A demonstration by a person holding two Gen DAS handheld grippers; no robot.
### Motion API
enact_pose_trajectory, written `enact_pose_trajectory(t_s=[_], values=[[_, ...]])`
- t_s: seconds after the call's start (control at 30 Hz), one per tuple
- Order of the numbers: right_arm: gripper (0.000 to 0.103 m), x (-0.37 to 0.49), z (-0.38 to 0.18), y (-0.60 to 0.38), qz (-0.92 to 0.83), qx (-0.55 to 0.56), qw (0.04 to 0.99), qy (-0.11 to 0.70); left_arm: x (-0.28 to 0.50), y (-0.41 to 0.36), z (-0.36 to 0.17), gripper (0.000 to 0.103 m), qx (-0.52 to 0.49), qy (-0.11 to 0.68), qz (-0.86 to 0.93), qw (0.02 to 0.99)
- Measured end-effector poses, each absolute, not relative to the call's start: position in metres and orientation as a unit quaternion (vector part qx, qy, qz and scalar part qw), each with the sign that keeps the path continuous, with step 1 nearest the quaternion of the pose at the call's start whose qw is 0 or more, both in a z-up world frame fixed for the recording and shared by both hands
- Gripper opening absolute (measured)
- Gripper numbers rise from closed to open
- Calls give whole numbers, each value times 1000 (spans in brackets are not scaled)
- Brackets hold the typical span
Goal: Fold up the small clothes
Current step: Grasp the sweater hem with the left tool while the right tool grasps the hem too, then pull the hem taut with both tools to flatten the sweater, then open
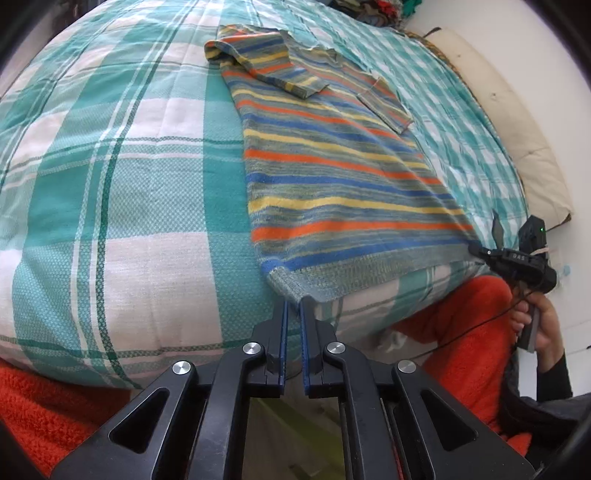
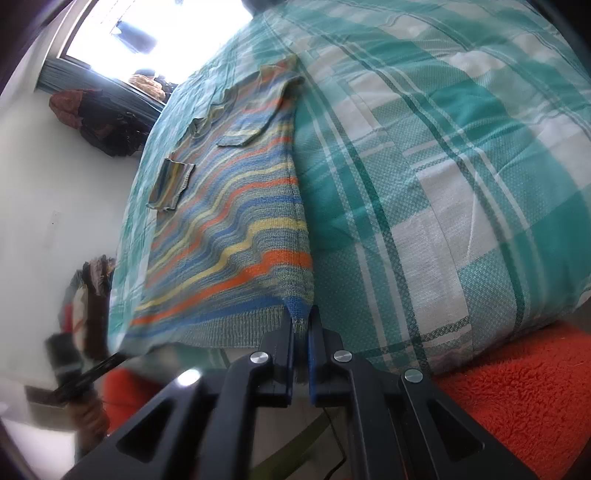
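Note:
A small knitted sweater (image 1: 332, 166) with blue, yellow and orange stripes lies flat on a teal plaid bedspread (image 1: 129, 184), sleeves folded in over its chest. My left gripper (image 1: 295, 301) is shut on the near left corner of the ribbed hem, at the bed's edge. In the right wrist view my right gripper (image 2: 301, 317) is shut on the other hem corner of the sweater (image 2: 229, 229). The left wrist view also shows the right gripper (image 1: 474, 248) at that corner, held by a hand (image 1: 543, 321). The left gripper (image 2: 74, 373) appears blurred at the lower left of the right wrist view.
Orange fleece (image 1: 461, 332) (image 2: 517, 387) lies below the bed's near edge. A cream cushion (image 1: 498, 110) runs along the bed's right side by the wall. Clothes are piled at the bed's far end (image 1: 376, 11) and beside a bright window (image 2: 147, 26).

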State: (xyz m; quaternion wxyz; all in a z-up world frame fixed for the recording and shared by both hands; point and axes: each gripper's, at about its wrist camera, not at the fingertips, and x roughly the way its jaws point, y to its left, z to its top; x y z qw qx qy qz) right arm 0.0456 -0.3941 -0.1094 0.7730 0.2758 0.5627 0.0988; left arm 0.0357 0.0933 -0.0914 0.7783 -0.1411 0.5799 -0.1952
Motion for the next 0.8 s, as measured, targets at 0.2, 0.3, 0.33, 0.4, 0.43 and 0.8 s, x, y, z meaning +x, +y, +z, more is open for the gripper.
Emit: enact_pose_trajectory(t_s=[0.2, 0.3, 0.33, 0.4, 0.43, 0.8], values=[[13, 50, -135, -389, 98, 296, 758, 573, 27, 111, -102, 76, -227, 540, -183, 790], [39, 45, -138, -390, 107, 317, 752, 568, 35, 113, -108, 76, -267, 536, -181, 780], [39, 46, -140, -391, 108, 323, 750, 567, 40, 110, -111, 71, -272, 539, -179, 777], [39, 47, -148, -391, 112, 333, 740, 574, 52, 100, -119, 21, -267, 554, -178, 768], [38, 47, -152, -390, 113, 340, 737, 573, 58, 94, -126, 4, -263, 571, -173, 758], [5, 40, -111, -385, 96, 227, 765, 596, 29, 101, -97, 0, -150, 580, -132, 790]])
